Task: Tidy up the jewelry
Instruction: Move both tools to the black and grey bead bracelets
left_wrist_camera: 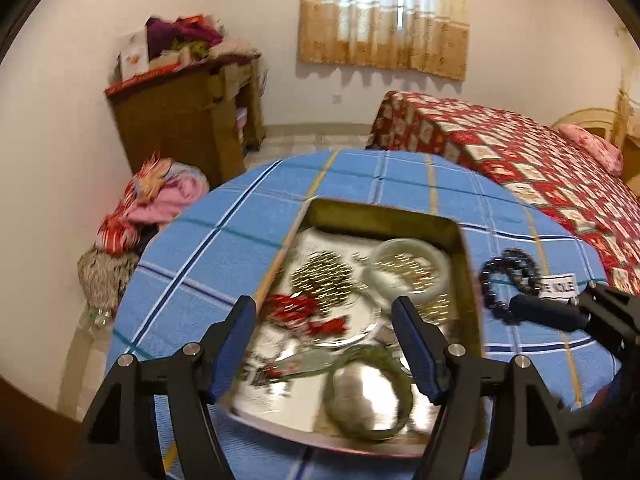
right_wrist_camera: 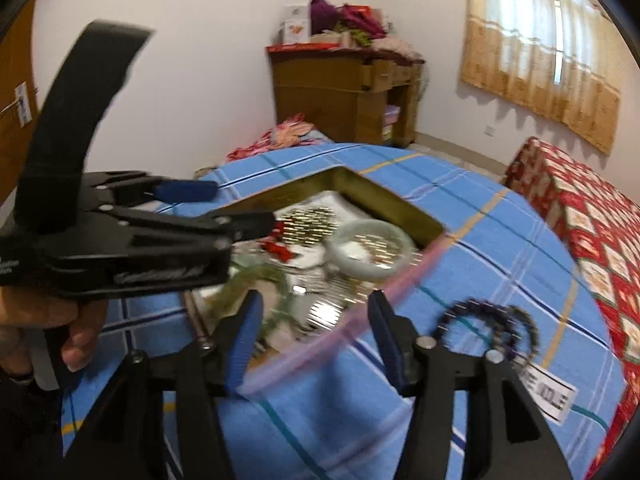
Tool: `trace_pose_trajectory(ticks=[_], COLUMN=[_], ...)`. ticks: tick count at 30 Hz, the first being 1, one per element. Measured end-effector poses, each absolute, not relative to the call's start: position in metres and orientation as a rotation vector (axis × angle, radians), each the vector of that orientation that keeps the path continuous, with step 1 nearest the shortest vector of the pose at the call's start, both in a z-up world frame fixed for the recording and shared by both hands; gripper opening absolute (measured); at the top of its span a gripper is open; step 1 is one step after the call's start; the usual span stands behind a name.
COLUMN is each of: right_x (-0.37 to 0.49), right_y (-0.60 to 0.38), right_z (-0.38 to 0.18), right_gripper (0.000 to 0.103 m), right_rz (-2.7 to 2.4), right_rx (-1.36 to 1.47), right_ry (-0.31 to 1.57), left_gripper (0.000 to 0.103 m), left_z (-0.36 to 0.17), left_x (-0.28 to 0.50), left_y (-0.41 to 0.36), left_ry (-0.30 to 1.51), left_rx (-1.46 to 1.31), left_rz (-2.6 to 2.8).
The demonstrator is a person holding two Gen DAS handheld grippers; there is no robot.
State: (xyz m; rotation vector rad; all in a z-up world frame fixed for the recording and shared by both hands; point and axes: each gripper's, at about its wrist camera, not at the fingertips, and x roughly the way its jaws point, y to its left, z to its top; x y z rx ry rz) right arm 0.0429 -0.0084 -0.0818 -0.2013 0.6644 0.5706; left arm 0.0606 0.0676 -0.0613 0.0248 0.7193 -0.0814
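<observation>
A shiny metal tray (left_wrist_camera: pixel 466 276) (right_wrist_camera: pixel 404 204) sits on a round table with a blue checked cloth (left_wrist_camera: pixel 224 264) (right_wrist_camera: pixel 480 248). It holds a pale jade bangle (left_wrist_camera: pixel 408 268) (right_wrist_camera: pixel 370 250), gold chains (left_wrist_camera: pixel 324 276) (right_wrist_camera: pixel 310 220), red jewelry (left_wrist_camera: pixel 304 312) (right_wrist_camera: pixel 280 250) and a green bangle (left_wrist_camera: pixel 368 392). A dark bead bracelet (left_wrist_camera: pixel 508 276) (right_wrist_camera: pixel 488 320) lies on the cloth right of the tray. My left gripper (left_wrist_camera: pixel 324 344) (right_wrist_camera: pixel 228 208) is open and empty over the tray's near part. My right gripper (right_wrist_camera: pixel 312 340) is open and empty at the tray's near right edge; one of its fingers (left_wrist_camera: pixel 548 314) shows beside the bracelet.
A white label (left_wrist_camera: pixel 558 286) (right_wrist_camera: pixel 548 396) lies on the cloth near the bracelet. A bed with a red patterned cover (left_wrist_camera: pixel 540 160) (right_wrist_camera: pixel 592 240) stands right of the table. A wooden cabinet (left_wrist_camera: pixel 188 116) (right_wrist_camera: pixel 344 96) and piled clothes (left_wrist_camera: pixel 156 196) stand behind.
</observation>
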Motion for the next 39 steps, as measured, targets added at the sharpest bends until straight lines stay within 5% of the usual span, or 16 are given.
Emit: trace_pose_trajectory(ticks=[15,19,31,39], right_x=[0.094,0.107,0.128,0.136], right_y=[-0.126,-0.134,-0.126,-0.126], right_z=[-0.101,-0.109,-0.114,-0.123], right_gripper=[0.058,0.049,0.044,0.039], right_rz=[0.195,0.187,0.203,0.199], right_rx=[-0.083,-0.078,-0.107,-0.109], right_ry=[0.744,0.797,0.846,0.908], left_gripper=[0.07,0.056,0.044,0.045], left_z=[-0.057,-0.071,-0.102,-0.108], left_x=[0.077,0.087,0.102,0.106], left_y=[-0.05,-0.071,-0.086,-0.096], left_ry=[0.733,0.776,0.843,0.832], left_rx=[0.17,0.208,0.256,0.324], left_rz=[-0.235,-0.257,-0.239,-0.213])
